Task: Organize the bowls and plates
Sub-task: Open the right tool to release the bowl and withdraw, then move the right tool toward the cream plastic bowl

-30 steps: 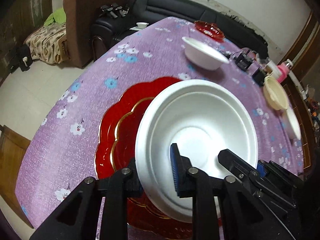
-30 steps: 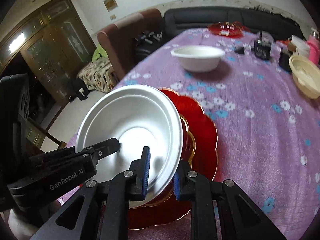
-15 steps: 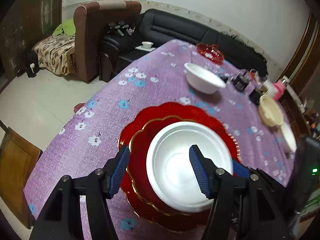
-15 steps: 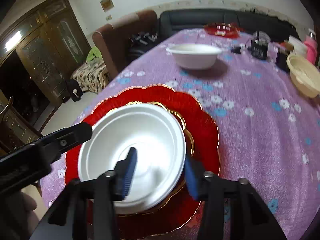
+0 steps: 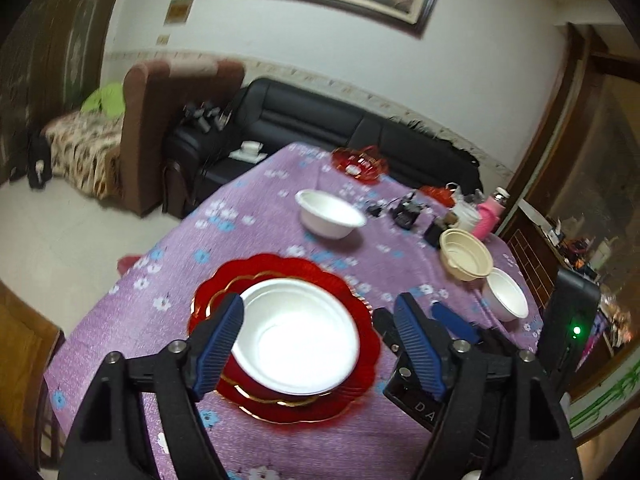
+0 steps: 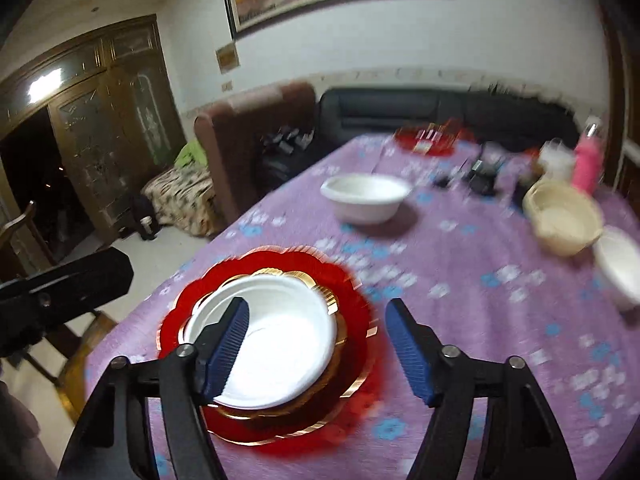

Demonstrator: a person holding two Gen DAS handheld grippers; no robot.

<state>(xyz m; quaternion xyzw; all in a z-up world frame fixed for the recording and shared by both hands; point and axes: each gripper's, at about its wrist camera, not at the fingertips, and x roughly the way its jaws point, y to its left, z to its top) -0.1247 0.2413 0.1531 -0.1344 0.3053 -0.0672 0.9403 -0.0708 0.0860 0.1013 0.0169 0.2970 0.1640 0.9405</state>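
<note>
While one white bowl point(image 5: 296, 340) tops two red plates point(image 5: 356, 364), three bowls point(image 5: 330, 214) sit apart

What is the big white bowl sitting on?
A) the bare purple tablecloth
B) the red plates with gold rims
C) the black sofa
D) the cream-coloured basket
B: the big white bowl rests on the stacked red plates with gold rims, which lie on the purple flowered tablecloth; the cream-coloured basket stands apart, further along the table.
</note>
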